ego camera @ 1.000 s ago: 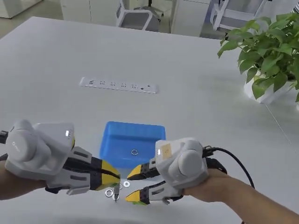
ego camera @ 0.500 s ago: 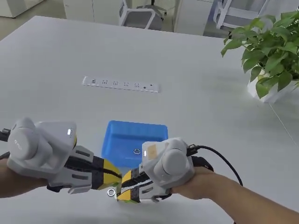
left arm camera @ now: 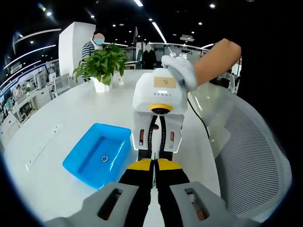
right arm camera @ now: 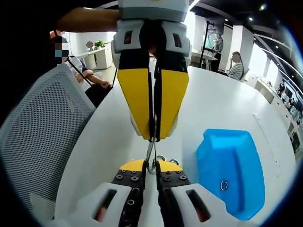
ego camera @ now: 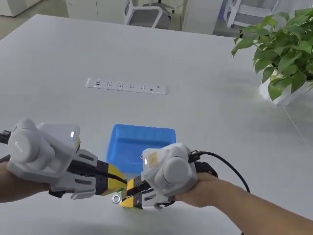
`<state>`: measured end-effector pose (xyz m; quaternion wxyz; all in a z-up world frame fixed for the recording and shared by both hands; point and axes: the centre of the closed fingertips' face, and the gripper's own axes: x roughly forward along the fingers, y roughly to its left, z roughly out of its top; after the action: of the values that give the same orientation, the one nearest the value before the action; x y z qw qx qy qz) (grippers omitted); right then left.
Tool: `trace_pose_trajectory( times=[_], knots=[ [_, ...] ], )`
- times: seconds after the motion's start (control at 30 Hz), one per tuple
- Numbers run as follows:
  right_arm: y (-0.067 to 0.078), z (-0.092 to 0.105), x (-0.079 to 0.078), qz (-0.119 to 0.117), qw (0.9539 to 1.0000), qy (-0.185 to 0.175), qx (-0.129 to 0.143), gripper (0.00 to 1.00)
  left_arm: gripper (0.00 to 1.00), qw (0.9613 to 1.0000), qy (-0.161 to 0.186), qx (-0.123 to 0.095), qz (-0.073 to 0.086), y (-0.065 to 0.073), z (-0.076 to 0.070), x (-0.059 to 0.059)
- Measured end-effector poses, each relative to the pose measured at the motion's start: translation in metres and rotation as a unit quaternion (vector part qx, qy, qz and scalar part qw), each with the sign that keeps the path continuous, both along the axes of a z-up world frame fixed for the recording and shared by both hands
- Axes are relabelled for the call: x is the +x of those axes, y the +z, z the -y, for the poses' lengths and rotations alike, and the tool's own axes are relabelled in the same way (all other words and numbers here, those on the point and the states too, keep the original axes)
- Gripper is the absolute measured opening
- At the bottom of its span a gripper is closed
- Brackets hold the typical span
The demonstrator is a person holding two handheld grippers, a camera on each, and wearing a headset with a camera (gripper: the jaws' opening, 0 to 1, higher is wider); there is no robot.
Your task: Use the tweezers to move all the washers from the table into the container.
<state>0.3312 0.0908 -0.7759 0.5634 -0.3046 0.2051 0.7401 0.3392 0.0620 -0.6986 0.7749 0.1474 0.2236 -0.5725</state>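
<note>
Head view, from the left: the left tool [ego camera: 121,182] has its yellow jaws pinched narrow on the tweezers [right arm camera: 152,142], just above two loose washers [right arm camera: 161,158] lying on the white bench [ego camera: 220,98]. The right tool [ego camera: 128,199] meets it nose to nose, its jaws closed on the same tweezers. Just beyond sits the blue container [ego camera: 127,139], with one washer [left arm camera: 104,159] inside.
</note>
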Motion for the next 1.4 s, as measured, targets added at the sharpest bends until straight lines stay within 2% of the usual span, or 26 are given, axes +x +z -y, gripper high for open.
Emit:
trace_pose_trajectory(
  times=[0.07,0.3,0.6,0.7,1.07,1.2,1.27,1.33,1.4],
  knots=[
    [0.0,0.001,0.0,-0.006,0.9999,-0.009,0.001,0.09,0.05,1.0,-0.002,-0.002,-0.003,0.0,0.001,-0.001],
    [-0.001,0.001,0.001,-0.004,0.9997,-0.023,0.005,0.08,0.05,1.0,-0.001,-0.001,0.001,0.0,0.003,-0.001],
    [-0.001,0.0,0.002,-0.004,0.9996,-0.026,0.005,0.08,0.06,1.0,0.001,0.008,0.004,0.0,0.001,0.0],
    [-0.001,0.0,0.002,-0.001,0.9997,-0.025,0.003,0.08,0.09,0.9999,0.008,0.012,0.006,0.001,-0.001,0.001],
    [0.004,0.002,-0.001,0.008,0.9998,-0.018,0.001,0.08,0.31,0.9997,0.022,0.011,0.008,0.005,-0.014,-0.002],
    [0.008,0.003,0.0,0.011,0.9997,-0.02,0.004,0.08,0.45,0.999,0.044,0.001,0.008,0.007,-0.021,-0.002],
    [0.012,0.003,-0.001,0.012,0.9997,-0.019,0.005,0.08,0.52,0.9982,0.06,0.0,0.001,0.007,-0.026,-0.003],
    [0.016,0.003,-0.001,0.012,0.9997,-0.021,0.008,0.08,0.58,0.9975,0.071,-0.001,0.004,0.007,-0.031,-0.003],
    [0.02,0.002,-0.001,0.012,0.9996,-0.022,0.012,0.08,0.63,0.9963,0.086,-0.005,0.0,0.008,-0.036,-0.004]
  ],
)
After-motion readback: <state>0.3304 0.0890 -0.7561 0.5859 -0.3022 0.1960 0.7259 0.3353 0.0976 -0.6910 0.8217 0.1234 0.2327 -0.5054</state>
